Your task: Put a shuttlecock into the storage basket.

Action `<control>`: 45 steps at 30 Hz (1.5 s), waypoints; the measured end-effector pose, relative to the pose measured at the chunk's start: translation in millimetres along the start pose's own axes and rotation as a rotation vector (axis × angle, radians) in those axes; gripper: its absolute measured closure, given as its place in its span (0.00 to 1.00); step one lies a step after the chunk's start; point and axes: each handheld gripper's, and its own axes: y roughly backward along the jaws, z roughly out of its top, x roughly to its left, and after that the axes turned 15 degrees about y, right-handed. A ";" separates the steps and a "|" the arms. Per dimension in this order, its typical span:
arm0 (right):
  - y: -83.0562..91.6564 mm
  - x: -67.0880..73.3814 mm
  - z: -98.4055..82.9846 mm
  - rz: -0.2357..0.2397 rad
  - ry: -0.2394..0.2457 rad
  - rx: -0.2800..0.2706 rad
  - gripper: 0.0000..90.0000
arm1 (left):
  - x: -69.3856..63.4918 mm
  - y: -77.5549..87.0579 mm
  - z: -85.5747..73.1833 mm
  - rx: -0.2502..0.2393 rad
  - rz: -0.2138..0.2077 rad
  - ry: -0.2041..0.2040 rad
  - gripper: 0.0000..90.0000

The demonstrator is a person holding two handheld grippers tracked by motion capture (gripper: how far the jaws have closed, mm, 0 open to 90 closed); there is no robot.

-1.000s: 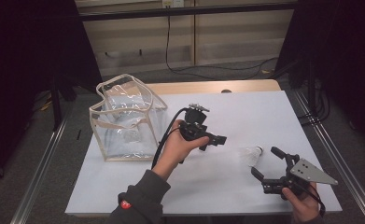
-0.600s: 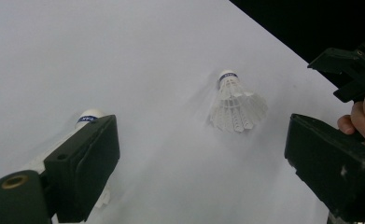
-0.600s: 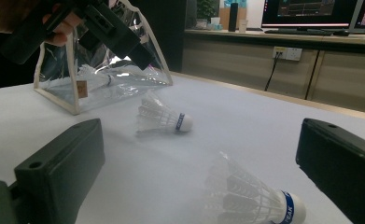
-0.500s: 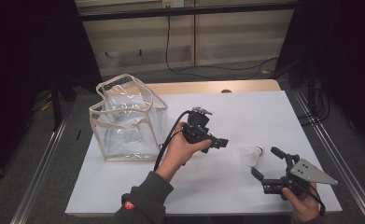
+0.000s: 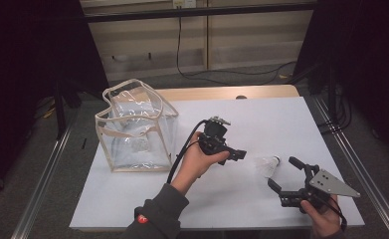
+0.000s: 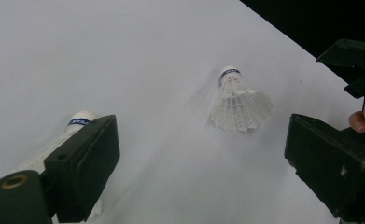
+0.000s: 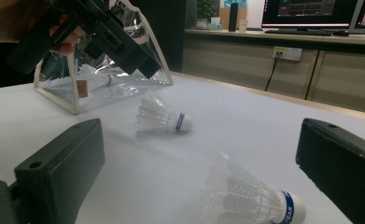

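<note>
White table (image 5: 132, 199), shuttlecock (image 7: 164, 119) on its side, cork toward right gripper (image 5: 294, 179).

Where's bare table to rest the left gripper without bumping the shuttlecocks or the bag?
The far right stretch of the white table, beyond the left gripper and away from the clear bag, is bare. So is the near-left strip in front of the bag. It is crowded between the two grippers: two shuttlecocks lie there, by the right gripper.

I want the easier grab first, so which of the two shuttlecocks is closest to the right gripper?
The shuttlecock lying between the right gripper's open jaws; the other shuttlecock lies farther off, toward the clear bag.
</note>
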 end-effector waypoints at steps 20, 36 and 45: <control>0.2 0.2 0.0 0.000 0.002 0.003 0.01 | -2.9 -17.5 -4.0 0.008 -0.003 -0.014 0.07; 0.3 -0.2 -0.2 0.000 0.007 0.004 0.02 | -5.1 -32.1 -7.4 0.011 0.007 -0.017 0.07; 0.3 -0.4 -0.4 -0.002 0.009 0.006 0.02 | -7.3 -41.2 -9.0 0.016 0.009 -0.024 0.07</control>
